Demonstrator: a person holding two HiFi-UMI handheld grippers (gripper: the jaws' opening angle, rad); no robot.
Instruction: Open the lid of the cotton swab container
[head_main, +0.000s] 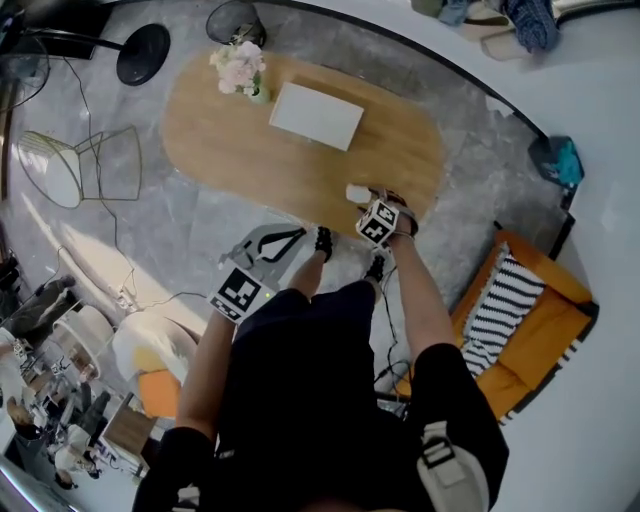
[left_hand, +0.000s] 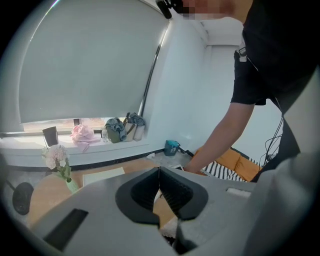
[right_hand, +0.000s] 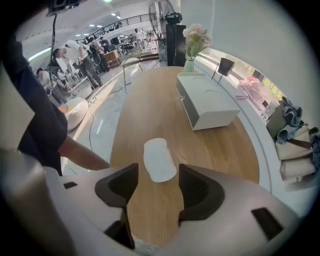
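Two things going on: right claw (right_hand: 156, 192) is spread wide and empty, lined up over the cotton swab container (right_hand: 160, 160) at the wooden surface's (right_hand: 150, 100) near end, probably to grab it. Left claw (left_hand: 159, 175) is clenched on nothing, parked off the near left edge.

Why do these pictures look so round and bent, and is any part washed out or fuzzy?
Head view: a wide-angle lens bends the table and room into a circle; sunlight washes out the floor at left. Left gripper view: dark rounded corners, a mosaic patch at top. Right gripper view: even light, white container sharp, edges curved.
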